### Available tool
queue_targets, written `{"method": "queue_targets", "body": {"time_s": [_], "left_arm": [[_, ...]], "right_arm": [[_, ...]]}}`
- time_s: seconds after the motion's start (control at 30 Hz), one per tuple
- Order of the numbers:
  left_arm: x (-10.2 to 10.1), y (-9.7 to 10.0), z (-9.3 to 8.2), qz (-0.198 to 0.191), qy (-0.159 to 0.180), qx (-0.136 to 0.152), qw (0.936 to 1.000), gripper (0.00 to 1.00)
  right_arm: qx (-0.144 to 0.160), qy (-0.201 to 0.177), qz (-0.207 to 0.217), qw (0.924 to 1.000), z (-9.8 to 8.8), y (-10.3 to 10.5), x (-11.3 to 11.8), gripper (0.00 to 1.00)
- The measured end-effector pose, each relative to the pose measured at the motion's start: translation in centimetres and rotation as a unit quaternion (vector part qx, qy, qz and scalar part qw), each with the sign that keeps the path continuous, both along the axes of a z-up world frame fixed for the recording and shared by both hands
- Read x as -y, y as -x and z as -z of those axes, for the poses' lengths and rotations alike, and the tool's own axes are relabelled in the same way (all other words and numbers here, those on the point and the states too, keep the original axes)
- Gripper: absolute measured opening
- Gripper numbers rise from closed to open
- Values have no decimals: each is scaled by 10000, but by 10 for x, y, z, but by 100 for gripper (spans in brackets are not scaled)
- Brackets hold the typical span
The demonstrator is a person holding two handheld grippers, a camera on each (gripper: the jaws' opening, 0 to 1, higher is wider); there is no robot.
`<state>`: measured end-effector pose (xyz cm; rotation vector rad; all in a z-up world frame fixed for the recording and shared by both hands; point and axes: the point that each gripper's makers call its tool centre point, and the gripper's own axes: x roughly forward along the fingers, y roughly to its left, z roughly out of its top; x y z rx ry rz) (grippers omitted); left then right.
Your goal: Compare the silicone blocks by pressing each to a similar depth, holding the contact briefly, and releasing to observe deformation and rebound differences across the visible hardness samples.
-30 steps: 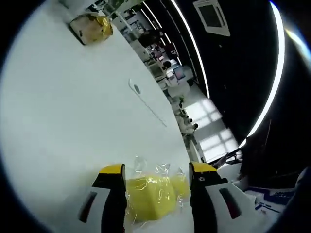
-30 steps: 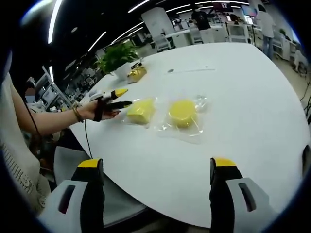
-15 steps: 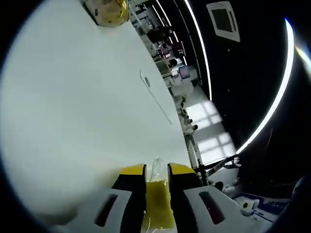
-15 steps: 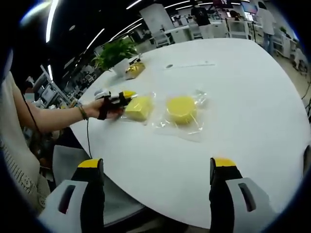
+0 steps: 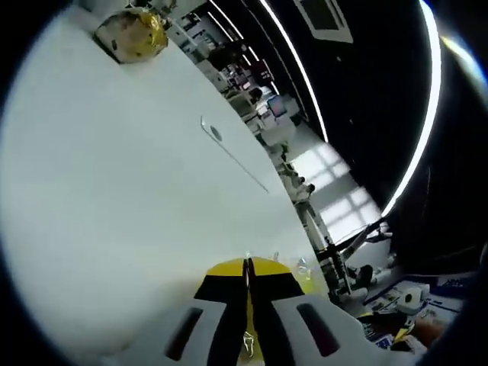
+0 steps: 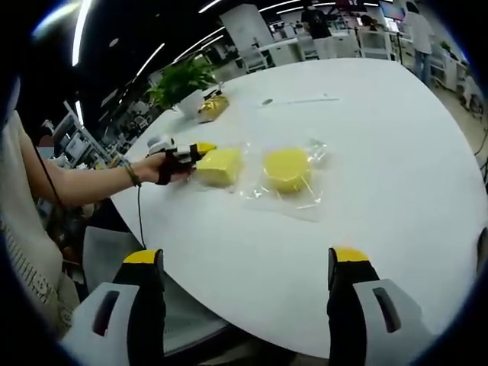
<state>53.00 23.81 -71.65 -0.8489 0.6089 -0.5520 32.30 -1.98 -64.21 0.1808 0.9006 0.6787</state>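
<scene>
Here, two bagged yellow silicone blocks lie on the white table — a square block and a round block. The left gripper pinches the square one's bag edge, jaws nearly together; the right gripper hangs wide, holding nothing.

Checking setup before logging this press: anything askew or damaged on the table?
Nothing stands out. Both bagged yellow blocks, the square block and the round block, lie flat on the white table. The left gripper meets the square one's edge.
</scene>
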Motion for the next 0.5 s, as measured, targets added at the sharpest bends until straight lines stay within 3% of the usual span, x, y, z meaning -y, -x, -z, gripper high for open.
{"method": "queue_targets", "body": {"time_s": [0.23, 0.37, 0.5], "left_arm": [[-3, -3, -10, 21, -536, 184, 9984, 0], [3, 2, -24, 243, -1219, 485, 9911, 0], [15, 12, -42, 432, -1583, 659, 9842, 0]], "right_arm": [[46, -46, -49, 10000, -2, -2, -4, 82], [76, -72, -101, 9999, -3, -1, -6, 82], [132, -107, -122, 9998, -6, -2, -7, 81]]}}
